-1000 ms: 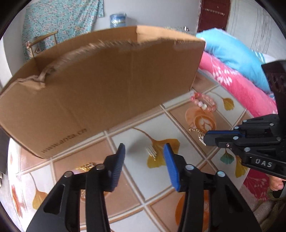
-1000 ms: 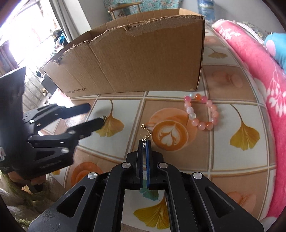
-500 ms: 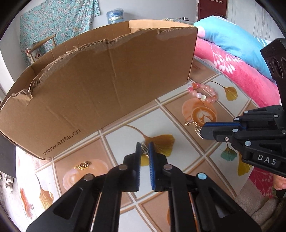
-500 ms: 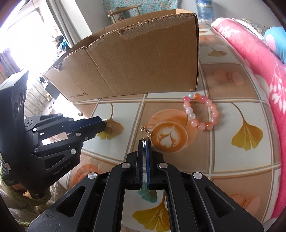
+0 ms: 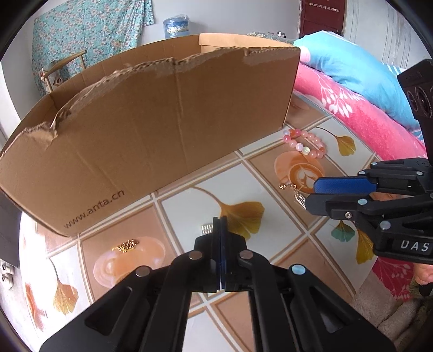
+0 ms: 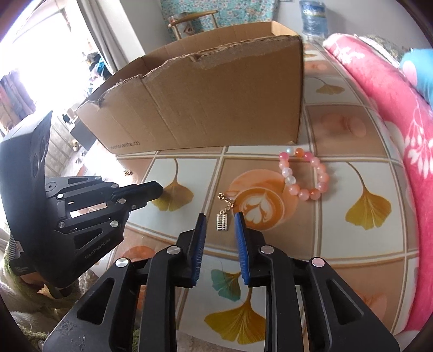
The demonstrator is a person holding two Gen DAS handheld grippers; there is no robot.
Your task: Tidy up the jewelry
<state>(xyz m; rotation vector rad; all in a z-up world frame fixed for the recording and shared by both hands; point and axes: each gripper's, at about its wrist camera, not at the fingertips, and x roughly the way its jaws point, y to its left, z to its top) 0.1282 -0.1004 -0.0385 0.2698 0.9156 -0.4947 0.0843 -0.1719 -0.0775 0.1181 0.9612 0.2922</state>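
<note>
A brown cardboard box (image 5: pixel 151 130) stands open-topped on the patterned table; it also shows in the right wrist view (image 6: pixel 216 97). My left gripper (image 5: pixel 219 220) is shut on a small silver charm (image 5: pixel 207 229) that sticks out to the left of its tips. My right gripper (image 6: pixel 219 216) is open, with a small gold abacus charm on a chain (image 6: pixel 222 222) lying on the table between its fingertips. A pink bead bracelet (image 6: pixel 303 173) lies to the right of the box corner. A small gold piece (image 5: pixel 127 245) lies on the table at the left.
A pink flowered blanket (image 6: pixel 392 130) and a blue pillow (image 5: pixel 351 70) lie along the table's right side. A chair (image 6: pixel 192 24) and a water jug (image 5: pixel 176 25) stand behind the box. The right gripper shows in the left wrist view (image 5: pixel 311 192).
My left gripper has closed on the silver charm. My right gripper has opened and let go of the gold abacus charm, which now lies on the table.
</note>
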